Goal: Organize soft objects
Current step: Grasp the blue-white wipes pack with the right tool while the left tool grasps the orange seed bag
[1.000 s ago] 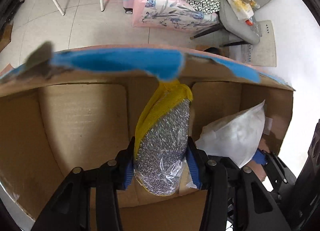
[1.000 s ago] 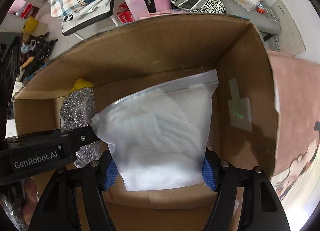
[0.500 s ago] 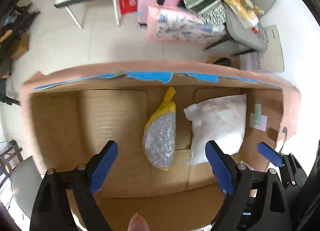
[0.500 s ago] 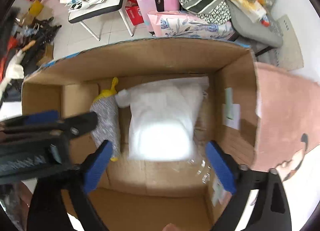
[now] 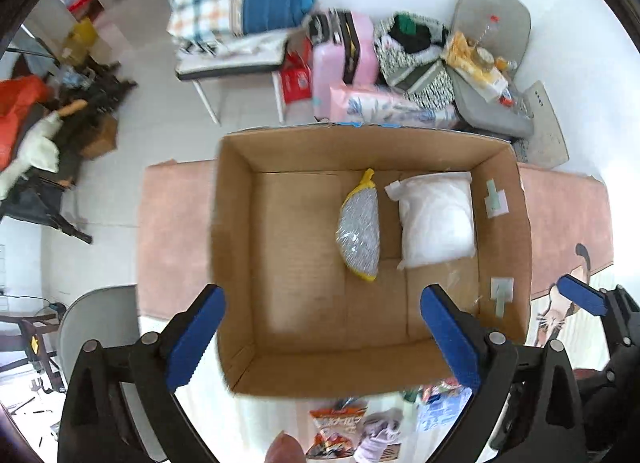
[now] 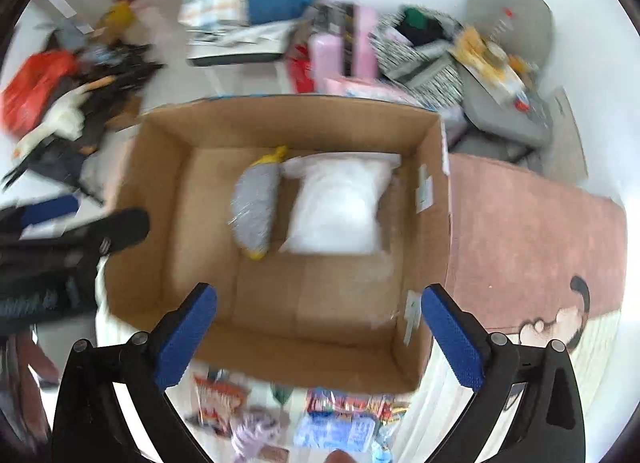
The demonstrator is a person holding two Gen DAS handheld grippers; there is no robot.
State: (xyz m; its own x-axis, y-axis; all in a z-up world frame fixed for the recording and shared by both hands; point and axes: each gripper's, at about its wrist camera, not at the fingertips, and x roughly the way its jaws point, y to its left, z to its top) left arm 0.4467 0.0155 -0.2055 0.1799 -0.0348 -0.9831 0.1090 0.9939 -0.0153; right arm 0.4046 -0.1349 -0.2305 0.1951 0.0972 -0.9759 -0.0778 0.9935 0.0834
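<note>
Left gripper (image 5: 320,327): jaws have just been opening, now spread wide, nothing between the pads, hanging over the near edge of the cardboard box (image 5: 516,231) at frame centre. Right gripper (image 6: 320,323): same story, jaws just opened, wide apart and empty, lower middle of its own view.

Left to right inside the box: left half of the floor is bare cardboard; centre-right, a silver scrubber pack with a yellow tip (image 5: 360,235) lies lengthwise; just beside it, to the right, a white soft item in a clear bag (image 5: 436,219) sits against the right wall. Whether the two touch I can't tell.

Progress, as I read it: two items are in, both released. Not finished. At the bottom edge of both views, outside the box, loose stuff is waiting: a red snack bag (image 5: 338,429), a lilac cloth thing (image 5: 380,439), a blue packet (image 6: 336,433). The right view is blurred, so details there are soft. Next step is likely a pick from that pile.
</note>
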